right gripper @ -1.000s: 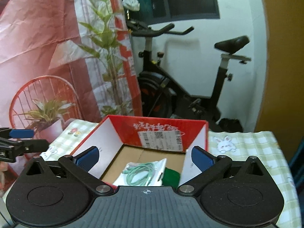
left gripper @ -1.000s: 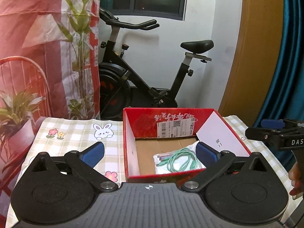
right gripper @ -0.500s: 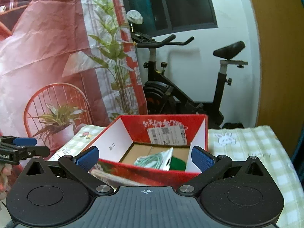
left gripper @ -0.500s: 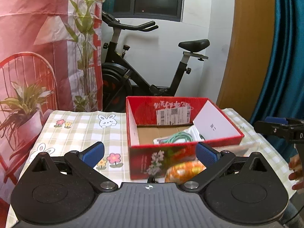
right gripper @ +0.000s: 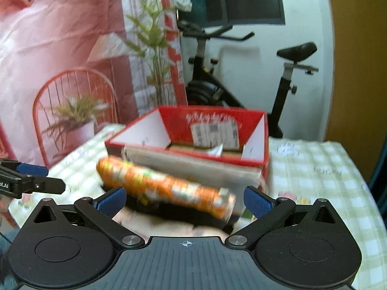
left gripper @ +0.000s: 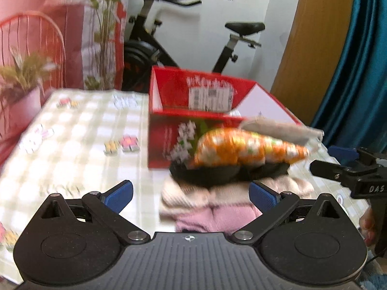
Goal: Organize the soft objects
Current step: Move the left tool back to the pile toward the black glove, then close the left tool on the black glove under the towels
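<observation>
While both views blur with motion, the big change is plain: a second ago the cameras looked down into the red box (left gripper: 193, 130), and now they have pulled back and dropped low, so a pile of soft things fills the lower middle of each frame. Reading the left wrist view from the left: checked tablecloth (left gripper: 72, 140) lies open across the left half, then the box sits centre frame, and just in front of it, the pile: a pink knit (left gripper: 217, 210) at the bottom, something black above it, an orange patterned bundle (left gripper: 246, 147) on top, and a grey piece (left gripper: 278, 128) leaning at the box rim. The left gripper (left gripper: 191, 193) is spread wide and carries nothing, its right pad near the knit. At the right edge the right gripper (left gripper: 338, 162) pokes in; in its own view its fingers gape wide too, empty, with the orange bundle lying between them. My read: the last drop is finished and the next pick is being lined up. Room is generous on the left cloth; the box's near wall crowds the pile from behind, so a lift should clear that rim.
</observation>
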